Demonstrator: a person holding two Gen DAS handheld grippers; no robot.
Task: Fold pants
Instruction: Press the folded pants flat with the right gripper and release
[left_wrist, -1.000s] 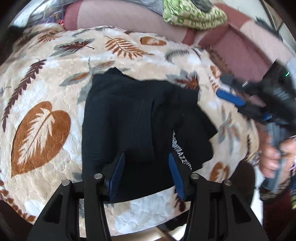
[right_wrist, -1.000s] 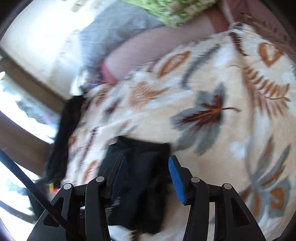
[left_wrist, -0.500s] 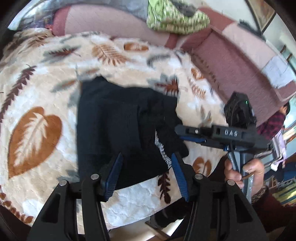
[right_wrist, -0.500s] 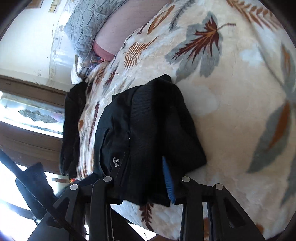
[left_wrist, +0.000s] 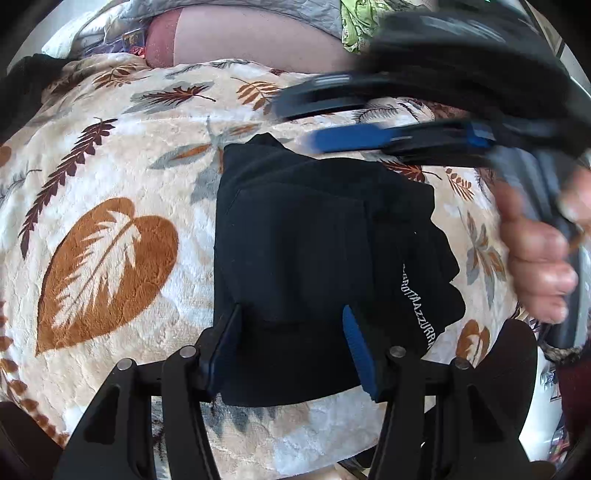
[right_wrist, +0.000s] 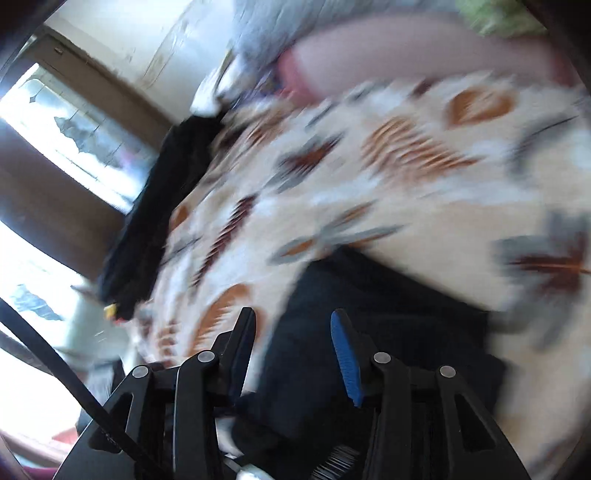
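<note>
**Folded black pants on the leaf blanket, both tools spread**

At the left side of the left wrist view lies the blanket (left_wrist: 110, 206), cream with brown and grey leaves; it covers a bed or a sofa, I cannot tell which. In the middle of it are the black pants (left_wrist: 314, 240), already folded into a compact, nearly square packet of several layers. A white printed word runs along the edge at the right side of the packet. The left tool (left_wrist: 291, 350) hovers at the near edge of the packet with its fingers spread, and it pinches nothing. Further right, the right tool (left_wrist: 332, 122) passes over the far side of the pants, blurred; in its own view the fingers are also apart and hold nothing.

The fabric looks soft, light and limp, like a knitted sport cloth, so I think it will sag and the layers will slide apart if only the top one is taken. It seems better to take hold at a thick folded edge, through all layers together. The plush blanket probably gives some friction, so dragging could open the fold.
</note>
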